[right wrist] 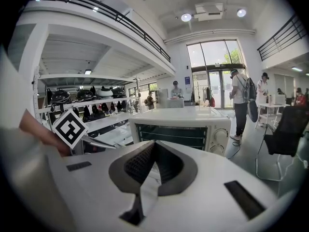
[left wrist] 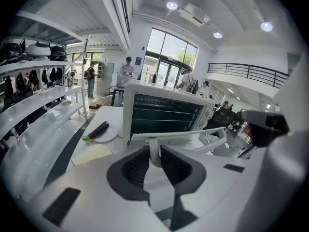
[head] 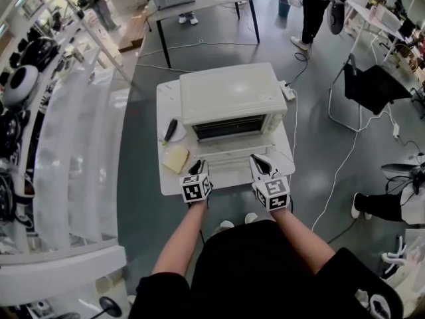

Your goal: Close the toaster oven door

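My left tool (head: 196,167) is pinching the white handle bar (left wrist: 179,136) of the boxy white toaster oven's (head: 232,98) folded-down door (head: 229,161) at frame centre; my right tool (head: 259,163) is hovering pressed together, its body hiding the door from me.

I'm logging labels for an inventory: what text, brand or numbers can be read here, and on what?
No text here can be read.
Toaster oven dials: markings too small to read.
Blue sign by the glass doors: blurred.
Marker cubes: square patterns only, no letters.
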The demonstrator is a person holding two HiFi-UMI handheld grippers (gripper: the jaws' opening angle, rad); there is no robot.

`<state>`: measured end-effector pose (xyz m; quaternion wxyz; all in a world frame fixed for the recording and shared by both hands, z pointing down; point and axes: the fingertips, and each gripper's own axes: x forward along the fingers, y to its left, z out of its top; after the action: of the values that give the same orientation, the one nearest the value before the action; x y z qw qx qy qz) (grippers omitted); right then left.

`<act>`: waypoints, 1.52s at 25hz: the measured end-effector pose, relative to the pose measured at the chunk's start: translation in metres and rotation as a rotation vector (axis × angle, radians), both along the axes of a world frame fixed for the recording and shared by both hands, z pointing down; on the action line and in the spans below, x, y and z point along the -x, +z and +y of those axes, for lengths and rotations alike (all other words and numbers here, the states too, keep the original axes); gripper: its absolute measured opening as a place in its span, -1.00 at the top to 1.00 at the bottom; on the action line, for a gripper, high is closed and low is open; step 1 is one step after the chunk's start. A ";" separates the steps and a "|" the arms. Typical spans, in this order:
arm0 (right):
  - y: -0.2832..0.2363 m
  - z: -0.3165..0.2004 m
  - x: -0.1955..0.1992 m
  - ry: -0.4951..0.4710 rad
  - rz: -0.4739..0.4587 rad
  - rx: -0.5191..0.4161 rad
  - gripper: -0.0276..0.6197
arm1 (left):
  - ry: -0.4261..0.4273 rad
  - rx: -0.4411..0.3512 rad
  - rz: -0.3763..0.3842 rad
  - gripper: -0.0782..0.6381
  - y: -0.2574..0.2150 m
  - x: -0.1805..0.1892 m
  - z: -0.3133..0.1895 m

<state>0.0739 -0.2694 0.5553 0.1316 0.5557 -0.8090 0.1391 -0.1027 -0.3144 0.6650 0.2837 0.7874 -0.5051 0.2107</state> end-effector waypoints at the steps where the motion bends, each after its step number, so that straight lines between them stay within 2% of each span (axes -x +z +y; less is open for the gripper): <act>1: 0.001 0.000 -0.001 0.002 0.000 0.001 0.85 | 0.000 0.003 -0.001 0.54 -0.002 0.000 -0.001; 17: -0.005 -0.013 -0.003 0.010 -0.018 -0.001 0.85 | -0.041 -0.030 0.049 0.54 -0.030 -0.003 -0.041; 28: -0.011 -0.021 -0.004 0.010 -0.015 -0.019 0.85 | -0.072 -0.051 0.032 0.54 -0.044 -0.003 -0.067; 38: -0.010 -0.020 -0.008 0.019 -0.017 -0.007 0.85 | -0.100 -0.057 0.061 0.55 -0.050 -0.003 -0.089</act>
<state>0.0822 -0.2894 0.5450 0.1214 0.5627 -0.8052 0.1423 -0.1002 -0.4032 0.6153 0.2865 0.7749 -0.5409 0.1577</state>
